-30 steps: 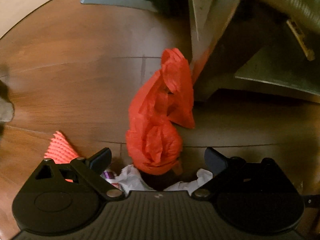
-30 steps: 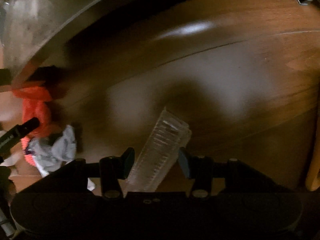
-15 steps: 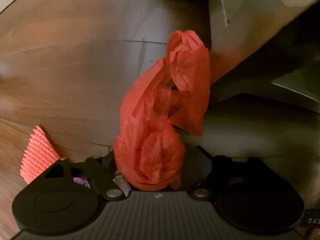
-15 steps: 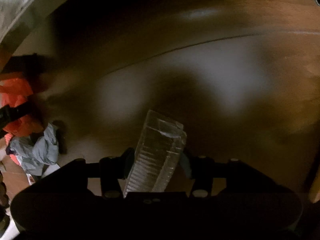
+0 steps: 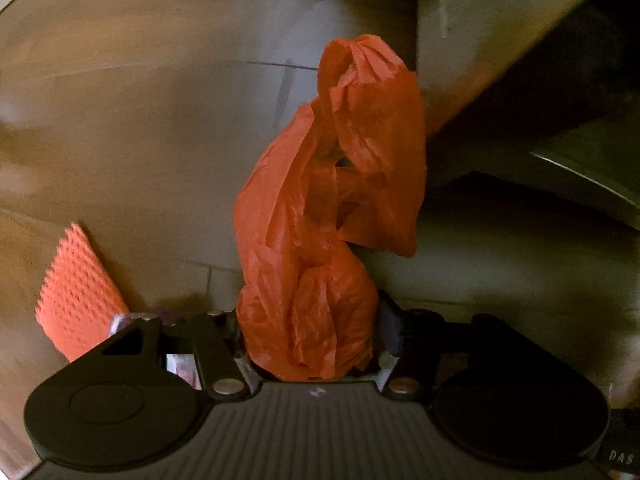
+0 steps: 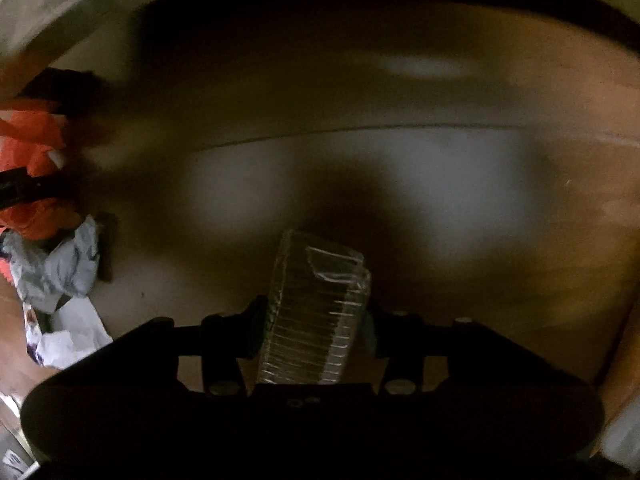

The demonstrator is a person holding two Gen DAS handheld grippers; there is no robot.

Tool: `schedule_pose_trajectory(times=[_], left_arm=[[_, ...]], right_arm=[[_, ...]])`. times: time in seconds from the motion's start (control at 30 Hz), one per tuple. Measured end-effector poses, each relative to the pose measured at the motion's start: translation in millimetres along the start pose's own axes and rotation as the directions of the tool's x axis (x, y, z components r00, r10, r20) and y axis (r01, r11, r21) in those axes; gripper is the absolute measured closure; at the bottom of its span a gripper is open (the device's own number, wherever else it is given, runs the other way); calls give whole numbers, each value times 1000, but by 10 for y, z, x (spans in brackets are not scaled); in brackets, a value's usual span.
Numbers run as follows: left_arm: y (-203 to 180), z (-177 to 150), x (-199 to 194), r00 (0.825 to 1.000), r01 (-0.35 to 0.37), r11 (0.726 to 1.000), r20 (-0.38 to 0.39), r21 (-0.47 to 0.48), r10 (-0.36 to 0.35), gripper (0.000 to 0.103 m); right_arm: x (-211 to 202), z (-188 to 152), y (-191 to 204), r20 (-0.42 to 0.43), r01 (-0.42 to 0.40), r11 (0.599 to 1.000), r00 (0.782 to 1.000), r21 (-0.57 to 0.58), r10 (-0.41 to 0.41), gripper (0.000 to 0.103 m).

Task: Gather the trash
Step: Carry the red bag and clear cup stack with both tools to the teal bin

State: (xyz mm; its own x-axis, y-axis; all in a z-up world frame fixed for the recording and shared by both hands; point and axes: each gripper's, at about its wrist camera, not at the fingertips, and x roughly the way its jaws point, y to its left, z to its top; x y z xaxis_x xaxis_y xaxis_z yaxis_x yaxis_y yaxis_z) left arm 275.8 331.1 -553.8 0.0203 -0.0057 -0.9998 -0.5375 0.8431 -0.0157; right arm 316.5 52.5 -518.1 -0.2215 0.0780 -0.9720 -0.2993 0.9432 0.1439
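Observation:
A crumpled orange plastic bag (image 5: 320, 240) stands on the wooden floor (image 5: 140, 140). My left gripper (image 5: 310, 312) points straight down over it, its jaws closing, and both fingers press into the bag's lower bunch. In the right wrist view a clear ribbed plastic cup (image 6: 316, 308) lies between the fingers of my right gripper (image 6: 314, 306). Those jaws are closing too, and their pads meet the cup's two sides. The orange bag (image 6: 28, 148) also shows at the far left of that view.
An orange ridged piece (image 5: 76, 296) lies left of my left gripper, with a white scrap (image 5: 182, 364) under it. Crumpled grey tissue (image 6: 60, 268) and white paper (image 6: 72, 336) lie at the right view's left edge. A grey furniture base (image 5: 480, 40) rises just behind the bag.
My left gripper came down over the orange bag and its jaws narrowed onto it. My right gripper sank and rolled, so the cup now sits straighter and fills the gap between its fingers.

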Motion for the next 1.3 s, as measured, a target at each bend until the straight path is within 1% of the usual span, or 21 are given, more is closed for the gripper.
schedule_pose_trajectory(times=[0.1,0.2,0.3,0.37,0.47,0.63,0.67,0.77,0.8,0.87,0.9,0.93,0.97,1.0,1.03,1.1,1.13,1.2,1.27,1.3], left_arm=[[-10,-73,-115,999,30,999,-38,-14,-31,44],[-63,-202,-222,992,76,997,-102,-17,-77,44],[-175,-369,-367,981,113,994,-157,8,-110,44],[-259,-474,-481,976,134,990,-176,35,-126,44],[-381,-634,-666,964,176,979,-222,105,-149,44],[-485,-952,-1046,949,218,948,-277,232,-150,44],[-502,-1003,-1137,950,222,939,-277,262,-147,44],[-609,-1149,-1481,956,228,899,-264,375,-132,44],[-656,-1169,-1632,961,219,877,-248,427,-120,44],[-776,-1196,-1959,977,187,829,-188,527,-101,44],[-838,-1202,-2140,985,161,807,-145,569,-94,44],[-881,-1191,-2297,992,126,793,-97,596,-84,44],[-917,-1174,-2443,995,99,793,-61,602,-78,44],[-948,-1146,-2592,996,86,801,-32,593,-83,44],[-1004,-1112,-2801,995,86,813,-4,576,-103,44],[-1109,-1100,-3108,989,88,819,50,566,-140,44],[-1179,-1112,-3270,984,87,819,80,568,-160,44],[-1322,-1152,-3569,970,90,818,137,568,-202,44],[-1497,-1216,-3902,950,96,814,191,573,-247,44],[-1579,-1249,-4050,941,97,812,213,576,-264,44]], right_arm=[[-213,-43,-100,28,-13,1000,1000,-12,14,58],[-466,-123,-231,53,-18,1000,998,-13,18,58],[-722,-242,-386,73,-19,1000,997,11,18,58],[-863,-326,-452,88,-17,1000,996,14,16,58],[-1123,-495,-518,114,-23,1000,993,19,21,58],[-1585,-772,-562,182,-47,999,982,0,46,58],[-1682,-821,-582,194,-51,999,980,-1,50,58],[-1995,-978,-638,241,-77,997,968,0,74,58],[-2121,-1035,-659,259,-83,997,962,-6,81,58],[-2308,-1128,-667,290,-92,996,952,-18,93,58],[-2434,-1213,-689,311,-95,995,945,-32,100,58],[-2542,-1289,-698,329,-99,994,938,-44,108,58],[-2670,-1361,-703,347,-106,993,930,-57,119,58],[-2774,-1418,-715,363,-106,992,924,-66,123,58],[-2918,-1481,-726,386,-101,992,914,-79,124,58],[-3246,-1649,-819,435,-96,990,891,-108,133,58],[-3388,-1696,-877,457,-92,989,879,-118,136,58],[-3705,-1812,-933,513,-73,988,848,-135,133,58],[-3983,-1902,-1008,562,-58,988,817,-146,131,58],[-4135,-1962,-1057,590,-52,988,797,-147,129,58]])
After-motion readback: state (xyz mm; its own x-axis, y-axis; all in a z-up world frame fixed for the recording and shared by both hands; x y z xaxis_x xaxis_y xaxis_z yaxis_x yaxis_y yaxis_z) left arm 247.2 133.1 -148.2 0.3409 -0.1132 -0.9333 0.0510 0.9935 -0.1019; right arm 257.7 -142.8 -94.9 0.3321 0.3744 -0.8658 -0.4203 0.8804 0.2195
